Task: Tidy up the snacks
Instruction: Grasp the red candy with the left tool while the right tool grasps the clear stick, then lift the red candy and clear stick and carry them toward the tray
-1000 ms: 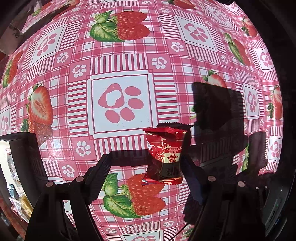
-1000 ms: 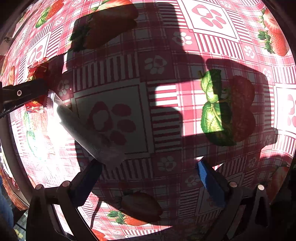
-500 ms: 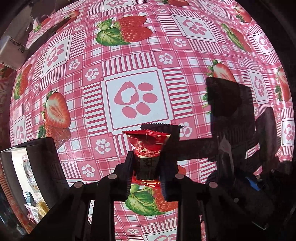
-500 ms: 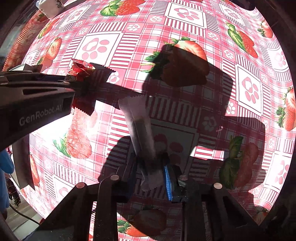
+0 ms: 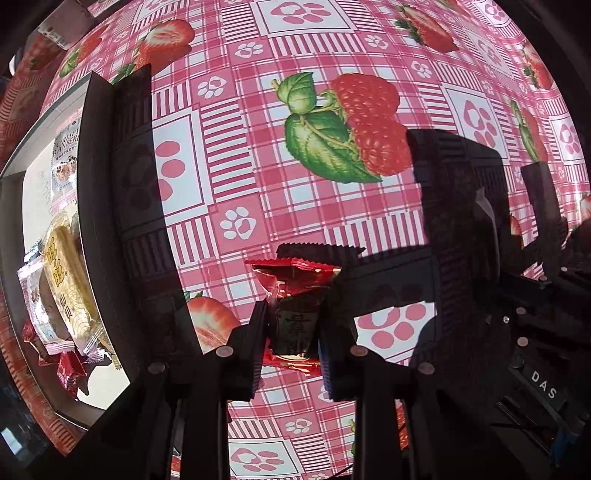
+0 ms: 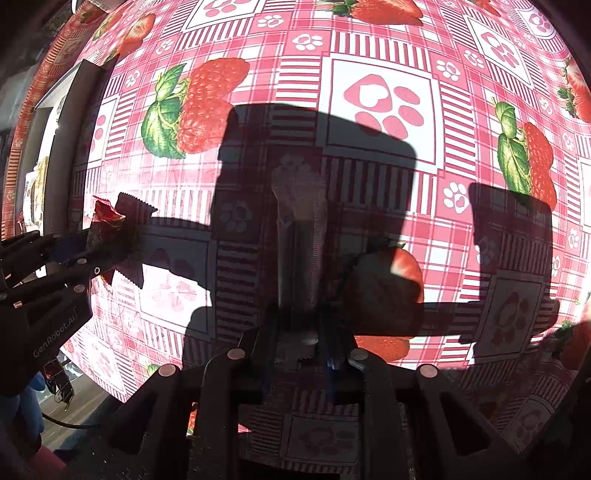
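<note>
My left gripper (image 5: 293, 332) is shut on a small red snack packet (image 5: 295, 291), held off the strawberry-print tablecloth (image 5: 258, 155). The same left gripper (image 6: 103, 240) shows at the left of the right wrist view, with the red packet (image 6: 105, 218) between its jaws. My right gripper (image 6: 299, 332) is shut on a long pale stick-shaped snack sachet (image 6: 301, 240), lying in shadow and pointing away from the camera. A dark-walled box (image 5: 88, 206) with several wrapped snacks (image 5: 66, 280) inside stands at the left.
The box (image 6: 62, 133) also shows at the far left of the right wrist view. Dark shadows of both grippers fall across the tablecloth (image 6: 388, 92). A table edge and floor show at lower left. A white packet (image 5: 55, 29) lies at top left.
Both grippers closed on their snacks, the left on the red packet, the right on the pale sachet, and lifted them. Both then moved across the table toward the box, which now looms larger at left.
</note>
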The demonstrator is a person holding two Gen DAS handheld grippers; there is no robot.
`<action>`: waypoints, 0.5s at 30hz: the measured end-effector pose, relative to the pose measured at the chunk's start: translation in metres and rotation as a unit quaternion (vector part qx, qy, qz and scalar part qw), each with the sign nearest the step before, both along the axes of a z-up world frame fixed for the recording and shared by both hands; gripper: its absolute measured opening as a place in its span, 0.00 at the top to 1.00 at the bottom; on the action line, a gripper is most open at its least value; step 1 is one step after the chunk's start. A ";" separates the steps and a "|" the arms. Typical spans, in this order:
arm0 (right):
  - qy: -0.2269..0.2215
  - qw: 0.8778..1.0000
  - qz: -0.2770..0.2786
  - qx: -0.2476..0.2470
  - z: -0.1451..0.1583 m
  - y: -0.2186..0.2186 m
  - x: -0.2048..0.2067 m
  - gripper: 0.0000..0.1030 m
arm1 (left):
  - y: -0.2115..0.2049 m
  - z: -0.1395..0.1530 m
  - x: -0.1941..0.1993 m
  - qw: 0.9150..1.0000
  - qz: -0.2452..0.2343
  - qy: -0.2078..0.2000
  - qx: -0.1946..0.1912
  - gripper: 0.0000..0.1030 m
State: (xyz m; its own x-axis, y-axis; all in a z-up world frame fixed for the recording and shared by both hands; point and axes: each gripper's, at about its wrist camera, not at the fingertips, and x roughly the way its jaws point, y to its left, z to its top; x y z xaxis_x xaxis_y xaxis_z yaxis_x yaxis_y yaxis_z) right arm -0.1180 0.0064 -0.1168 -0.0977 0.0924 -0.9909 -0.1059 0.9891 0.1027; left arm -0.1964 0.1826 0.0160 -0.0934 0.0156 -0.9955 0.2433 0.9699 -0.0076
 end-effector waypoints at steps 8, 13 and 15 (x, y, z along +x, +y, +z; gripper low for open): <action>-0.019 0.999 -0.011 -0.038 0.003 -0.008 0.008 0.11 | -0.011 -0.001 -0.007 1.000 -0.004 0.003 0.008 0.42; -0.006 0.999 -0.005 -0.037 -0.001 -0.004 0.027 0.11 | -0.006 0.002 -0.012 1.000 0.003 0.004 0.009 0.36; 0.000 0.999 -0.005 -0.039 -0.009 -0.005 0.037 0.11 | -0.003 0.001 -0.008 1.000 0.005 0.003 0.010 0.35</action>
